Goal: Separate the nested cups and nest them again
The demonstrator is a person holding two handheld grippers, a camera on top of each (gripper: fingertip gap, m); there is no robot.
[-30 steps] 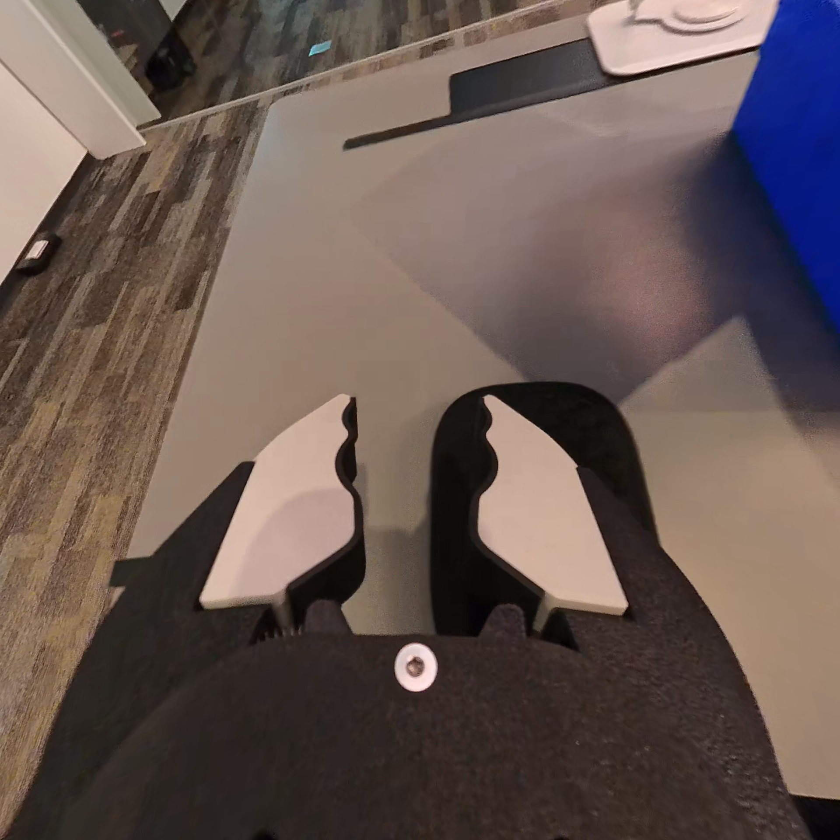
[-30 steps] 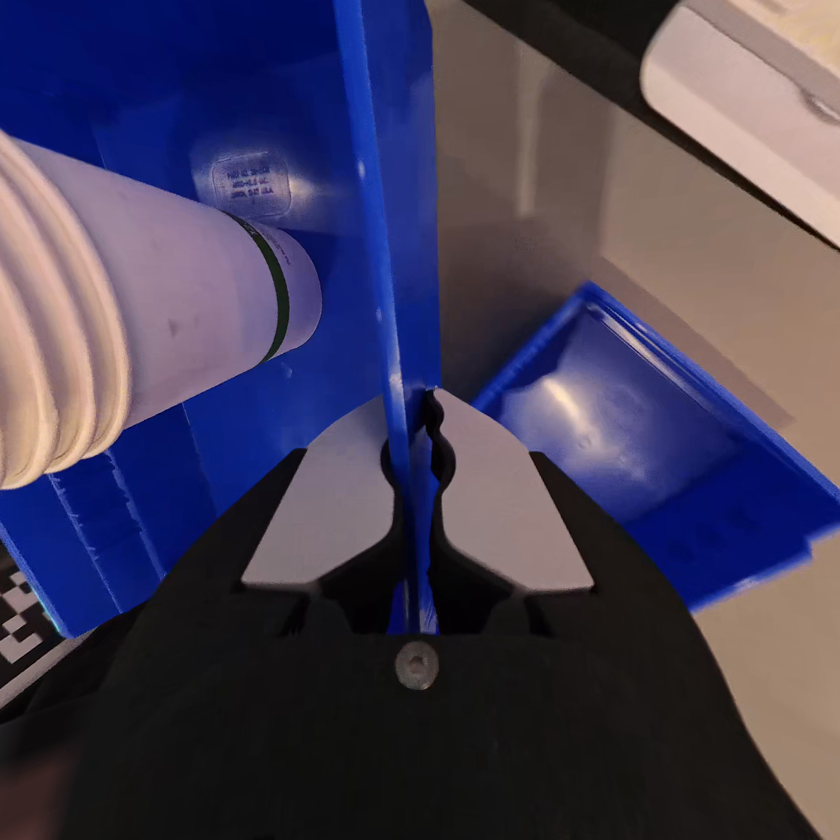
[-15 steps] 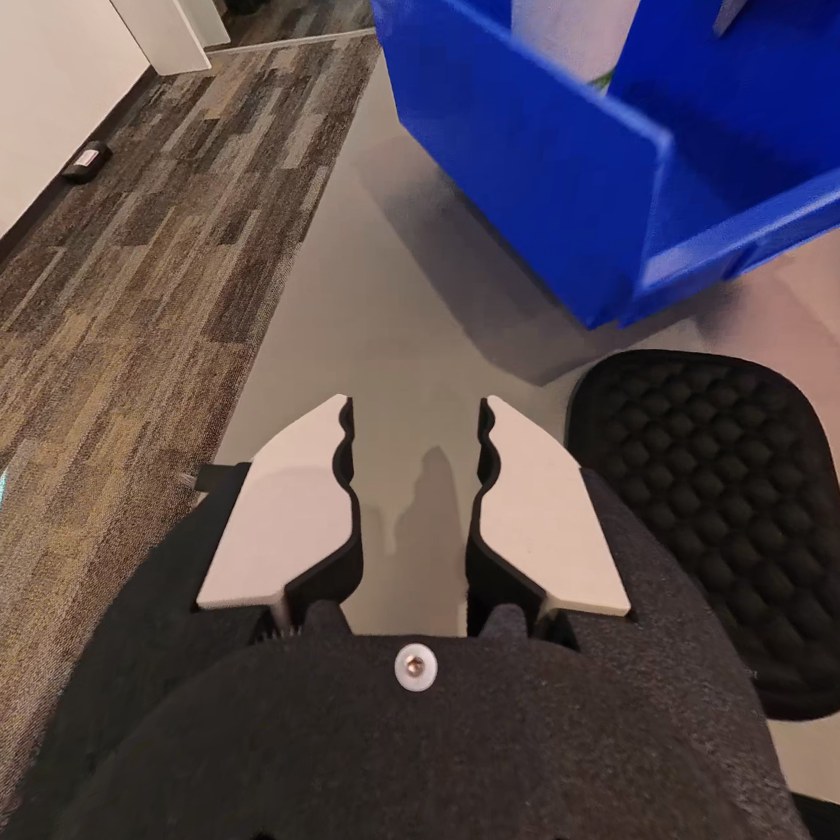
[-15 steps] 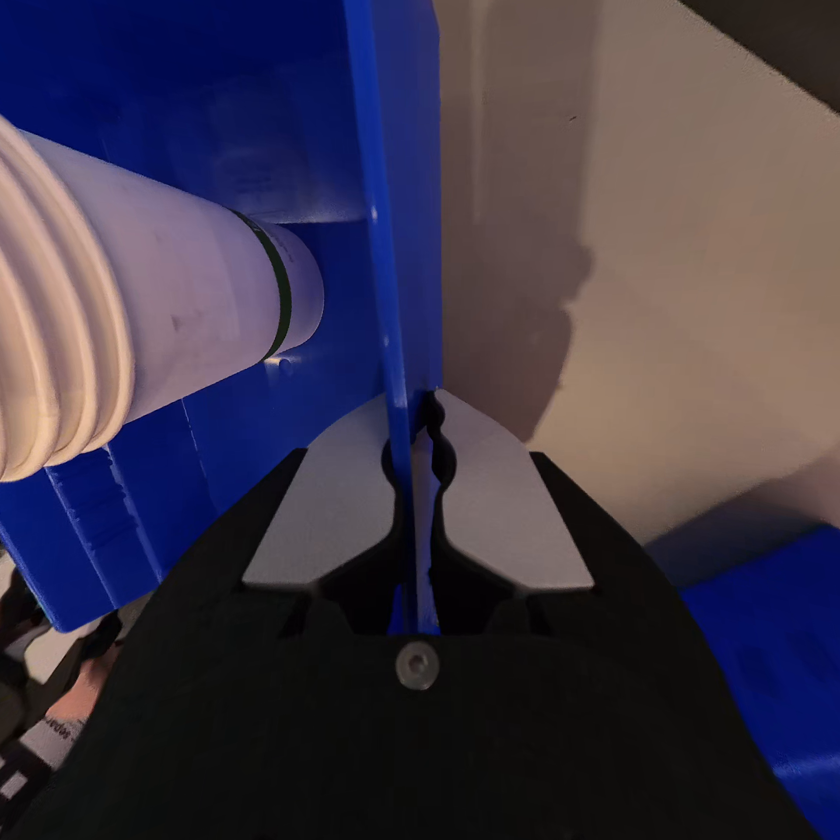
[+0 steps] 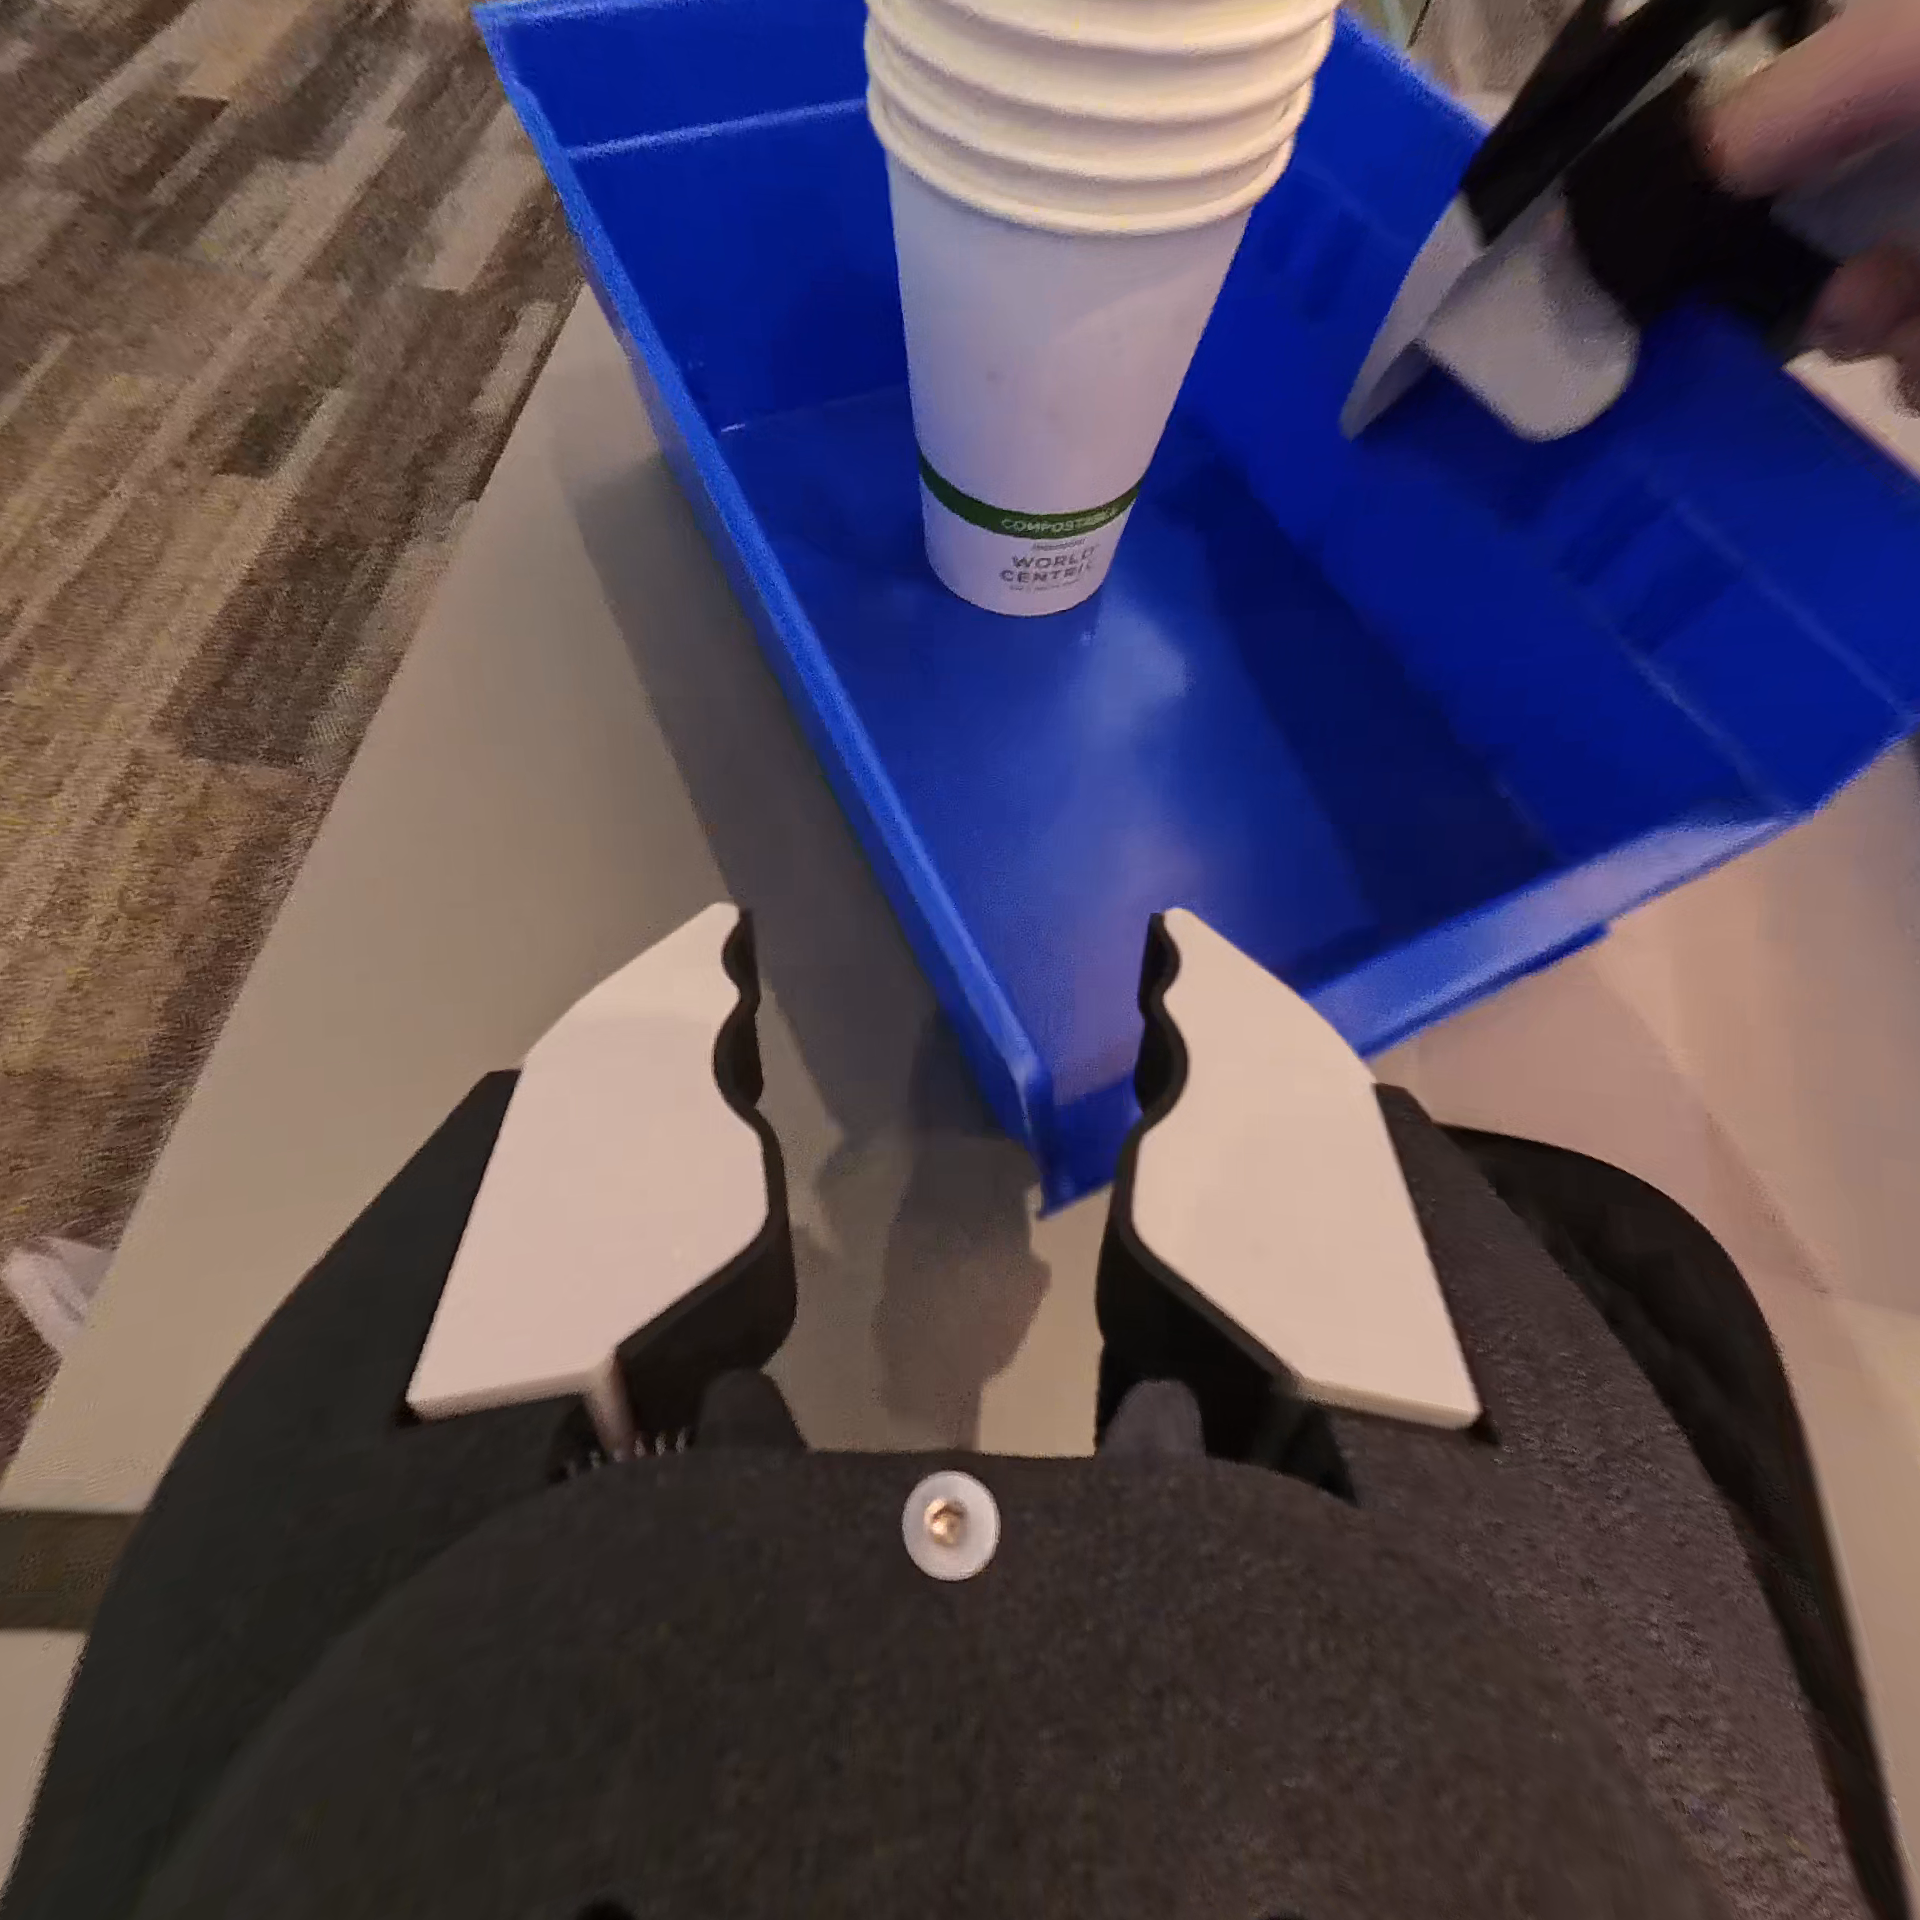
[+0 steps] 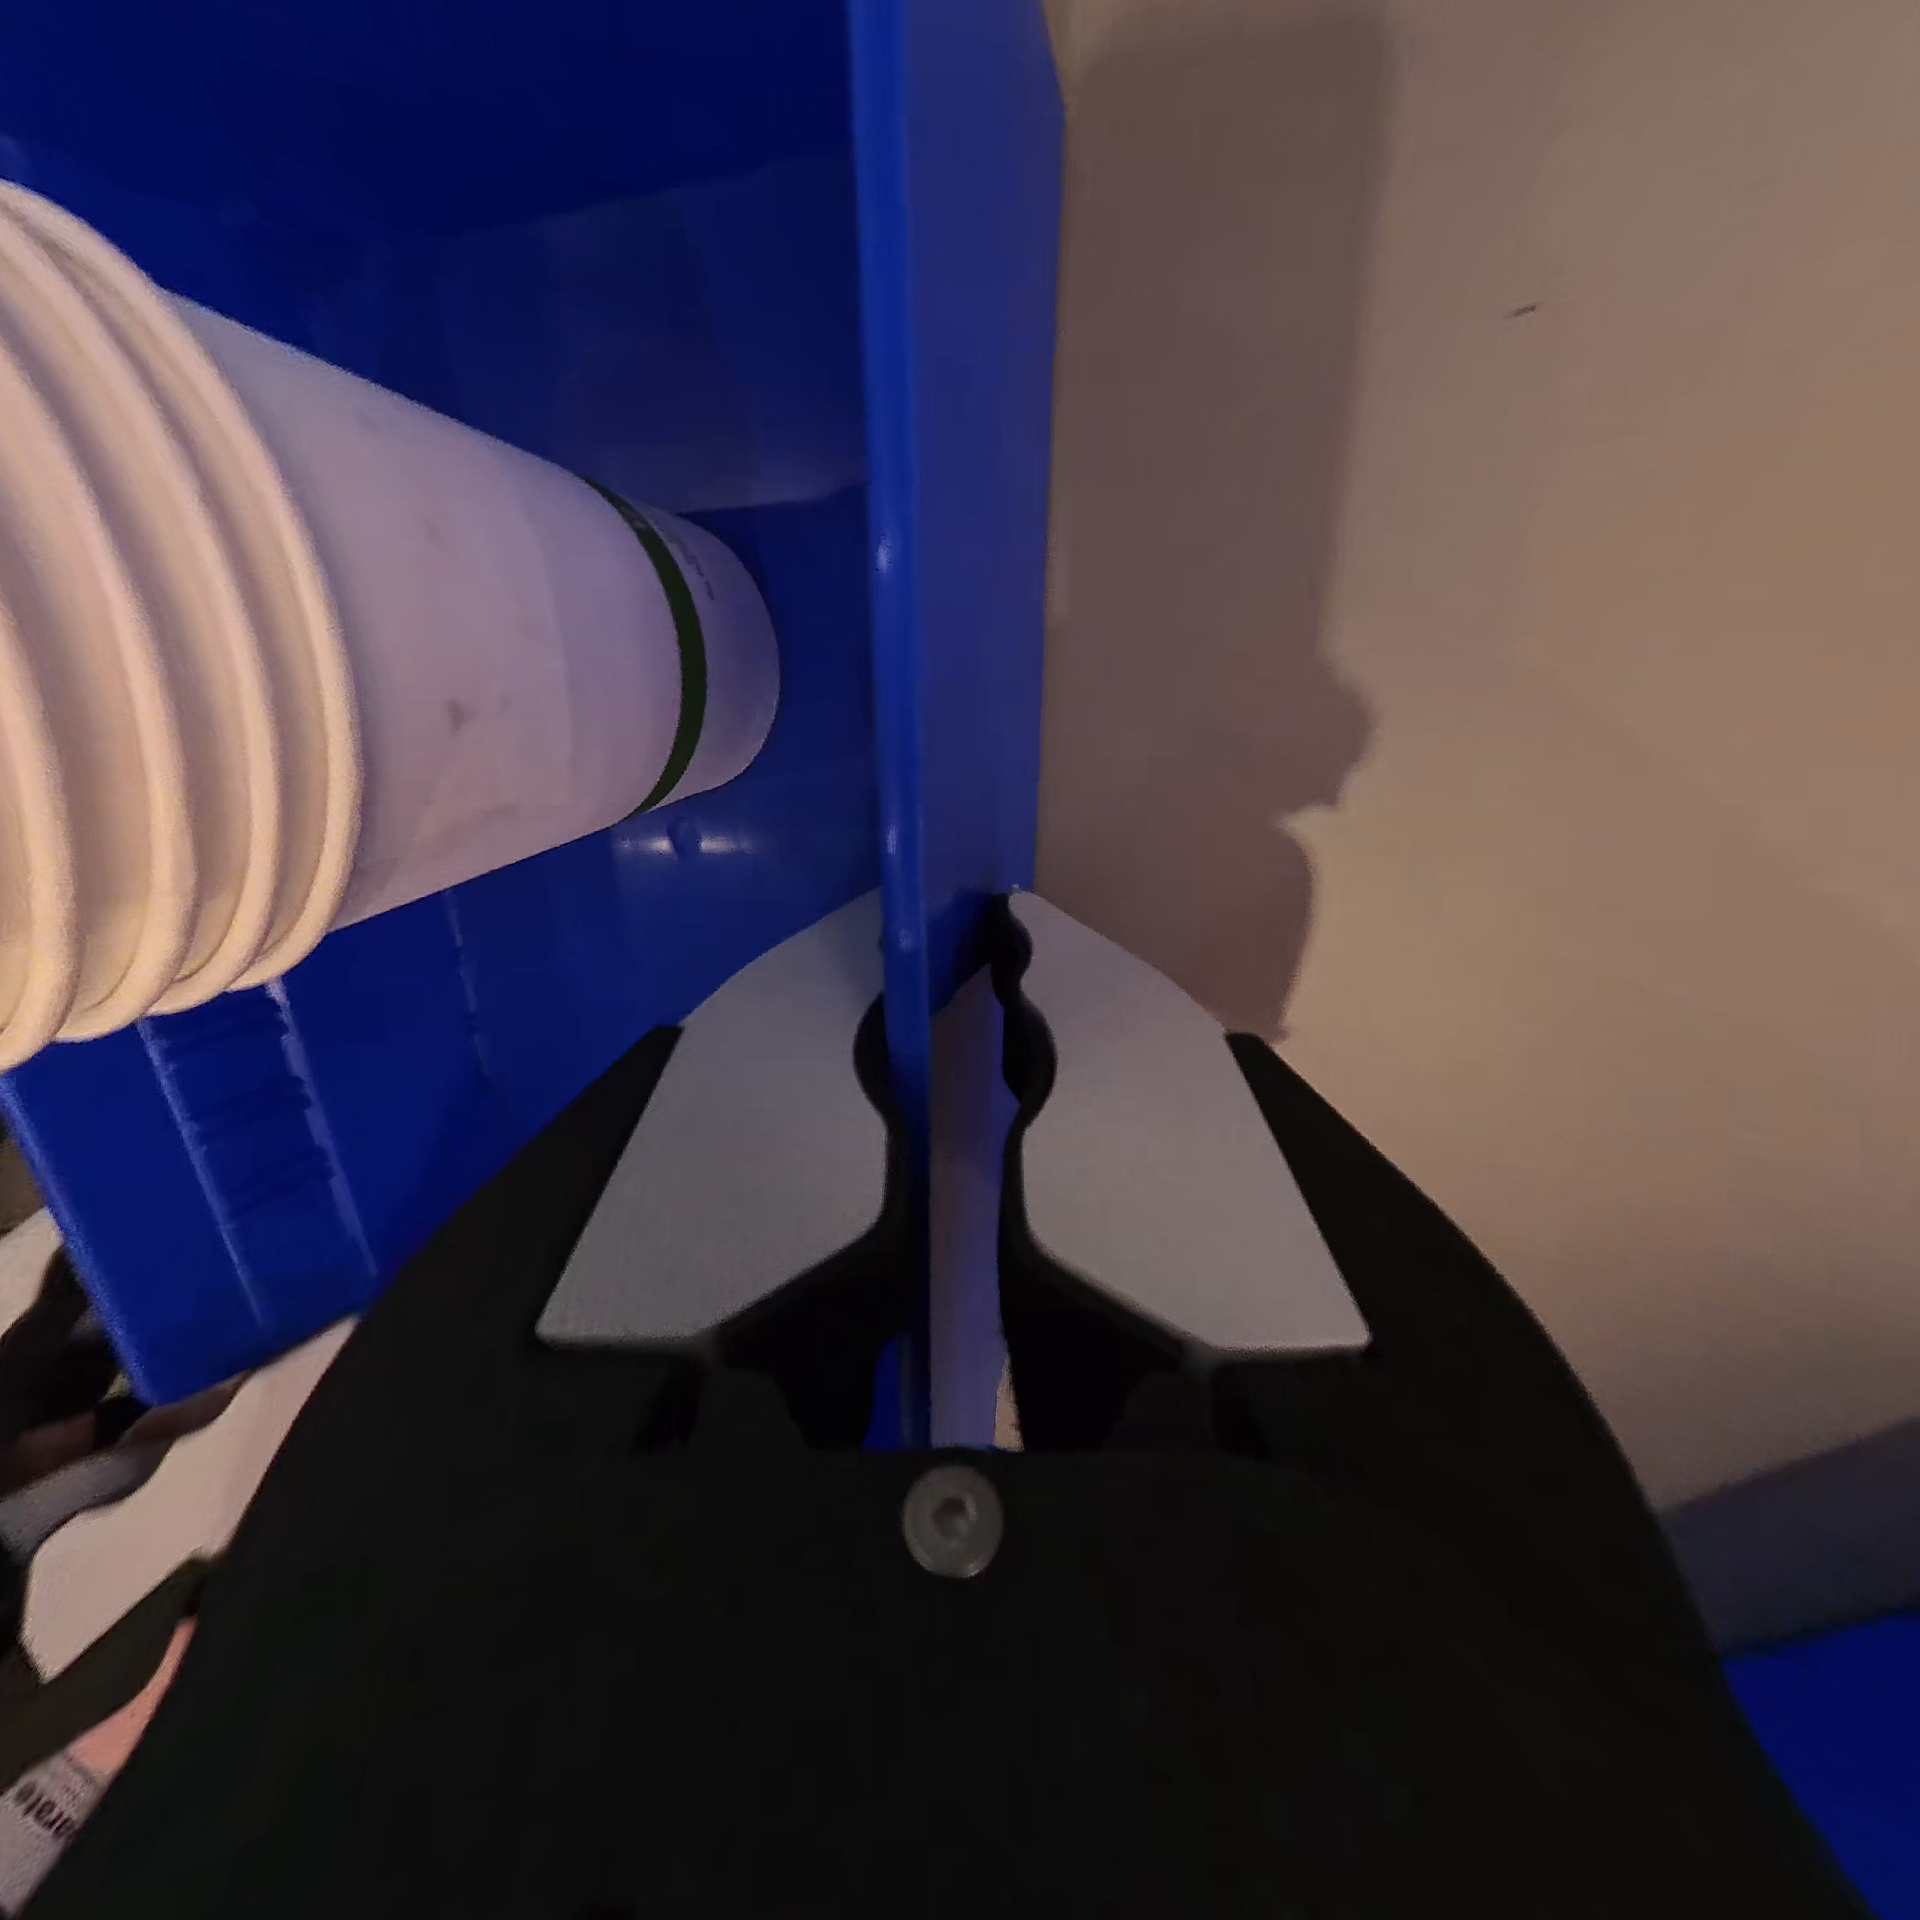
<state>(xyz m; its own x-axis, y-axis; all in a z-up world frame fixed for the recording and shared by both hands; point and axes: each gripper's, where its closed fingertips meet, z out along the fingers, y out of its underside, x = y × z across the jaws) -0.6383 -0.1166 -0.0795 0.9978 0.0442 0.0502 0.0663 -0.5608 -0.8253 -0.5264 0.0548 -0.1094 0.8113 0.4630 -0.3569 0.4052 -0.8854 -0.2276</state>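
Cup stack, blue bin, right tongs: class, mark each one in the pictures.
Cup stack [image 5: 1039, 343]: left wrist view, side of the lowest cup.
Blue bin [image 5: 821, 675]: left wrist view, left wall.
Right tongs [image 6: 951, 914]: right wrist view, between the tips, shut on the bin's wall.

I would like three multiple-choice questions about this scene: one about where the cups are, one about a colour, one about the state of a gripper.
1. Where does the stack of cups stand?
A. inside the bin
B. on the carpet
C. on the table beside the bin

2. What colour is the bin?
A. red
B. blue
C. grey

3. What is the right gripper doing?
A. hanging open above the table
B. holding a cup
C. clamped on the bin's wall

Answers:
1 A, the base of the stack sits on the bin's floor.
2 B, its walls and floor are blue in both views.
3 C, its fingers press the wall from both sides.
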